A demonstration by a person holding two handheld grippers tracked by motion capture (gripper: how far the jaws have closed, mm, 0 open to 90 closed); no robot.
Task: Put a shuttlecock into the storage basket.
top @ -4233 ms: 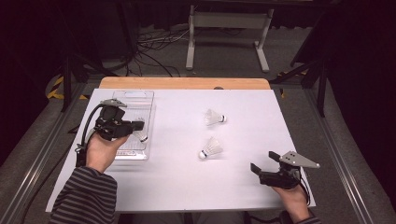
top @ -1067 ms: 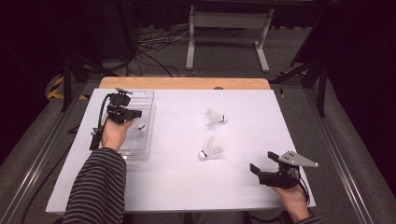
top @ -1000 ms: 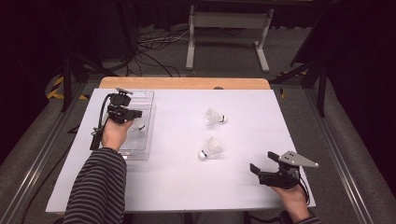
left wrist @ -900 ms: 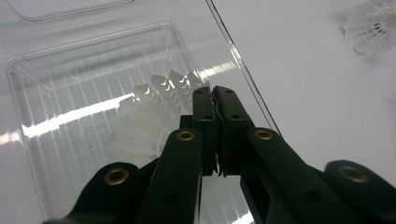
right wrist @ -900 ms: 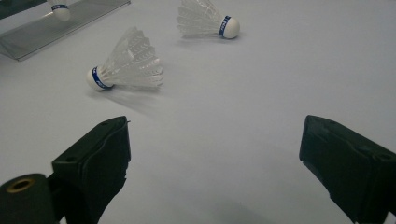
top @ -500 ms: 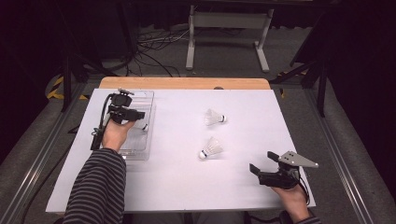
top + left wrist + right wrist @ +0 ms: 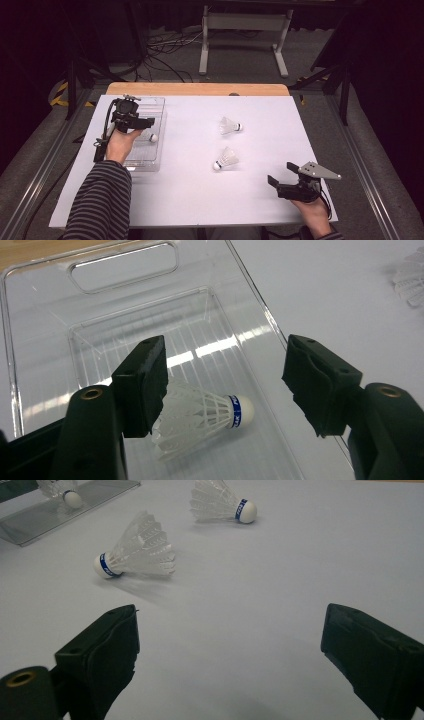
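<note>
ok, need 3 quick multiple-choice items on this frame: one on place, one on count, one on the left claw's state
1. Where does the shuttlecock nearest the left claw lie?
A. in the clear tray
B. on the wooden strip
C. on the floor

2. How many shuttlecocks lie on the white table outside the tray?
A. none
B. two
C. four

3. How do the left claw's jaws stand?
A. clamped on the cork
B. apart, pressing on nothing
C. shut with nothing between them

Key: 1 A, the shuttlecock rests on the clear tray floor. 2 B, one and another lie on the white table. 3 B, the jaws have just been opening and stand clear of the feathers.
</note>
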